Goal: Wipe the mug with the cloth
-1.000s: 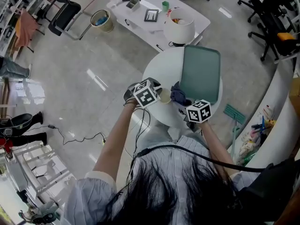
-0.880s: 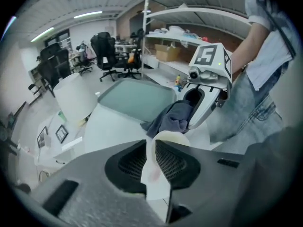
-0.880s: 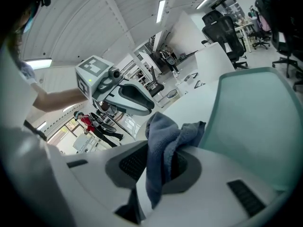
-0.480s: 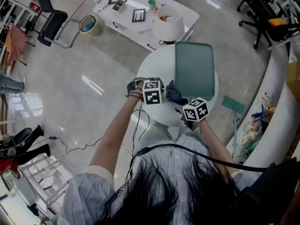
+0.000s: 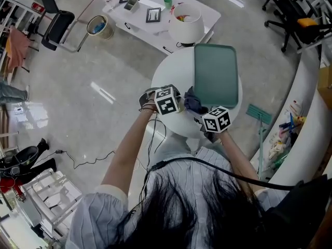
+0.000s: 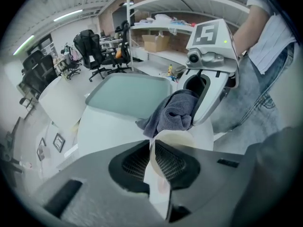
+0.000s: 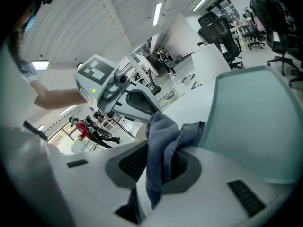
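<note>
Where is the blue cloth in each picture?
Head view: the cloth is between the two marker cubes, by the tray's near corner.
Left gripper view: cloth at centre, just above the mug's rim.
Right gripper view: cloth at centre, pinched between the jaws.
Shared landmark: the green tray, just past the cloth.

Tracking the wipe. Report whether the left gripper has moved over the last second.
Yes. In the head view the left gripper has shifted right, closer to the green tray and the cloth.
</note>
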`<action>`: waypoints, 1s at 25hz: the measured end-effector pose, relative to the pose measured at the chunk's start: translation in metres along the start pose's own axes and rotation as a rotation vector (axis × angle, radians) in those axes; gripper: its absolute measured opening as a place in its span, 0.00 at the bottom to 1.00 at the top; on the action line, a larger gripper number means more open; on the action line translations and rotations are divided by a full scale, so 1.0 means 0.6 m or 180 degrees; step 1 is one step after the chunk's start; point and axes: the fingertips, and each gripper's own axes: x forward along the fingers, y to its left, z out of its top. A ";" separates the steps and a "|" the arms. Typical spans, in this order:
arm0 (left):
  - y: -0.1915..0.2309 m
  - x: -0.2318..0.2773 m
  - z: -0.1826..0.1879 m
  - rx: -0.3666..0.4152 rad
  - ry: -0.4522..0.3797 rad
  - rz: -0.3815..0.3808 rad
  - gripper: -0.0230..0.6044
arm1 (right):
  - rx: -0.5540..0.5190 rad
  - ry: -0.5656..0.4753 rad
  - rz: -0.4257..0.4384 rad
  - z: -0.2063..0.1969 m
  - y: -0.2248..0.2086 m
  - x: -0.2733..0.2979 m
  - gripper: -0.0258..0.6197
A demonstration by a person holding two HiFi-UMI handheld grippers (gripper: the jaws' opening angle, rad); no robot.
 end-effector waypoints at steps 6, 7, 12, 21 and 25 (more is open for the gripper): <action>0.007 -0.010 -0.017 -0.0559 -0.0164 0.0230 0.11 | -0.0054 0.0054 0.0040 -0.003 0.006 0.003 0.16; 0.007 -0.011 -0.020 -0.0662 -0.0190 0.0279 0.11 | -0.0063 0.0063 0.0049 -0.004 0.007 0.003 0.16; 0.005 -0.018 -0.038 -0.1223 -0.0326 0.0517 0.11 | -0.0111 0.0114 0.0096 -0.009 0.013 0.006 0.16; 0.003 -0.034 -0.068 -0.2340 -0.0641 0.0901 0.11 | -0.0185 0.0185 0.0155 -0.015 0.021 0.012 0.16; 0.002 -0.041 -0.082 -0.2834 -0.0783 0.1075 0.11 | -0.0180 0.0203 0.0169 -0.017 0.023 0.015 0.16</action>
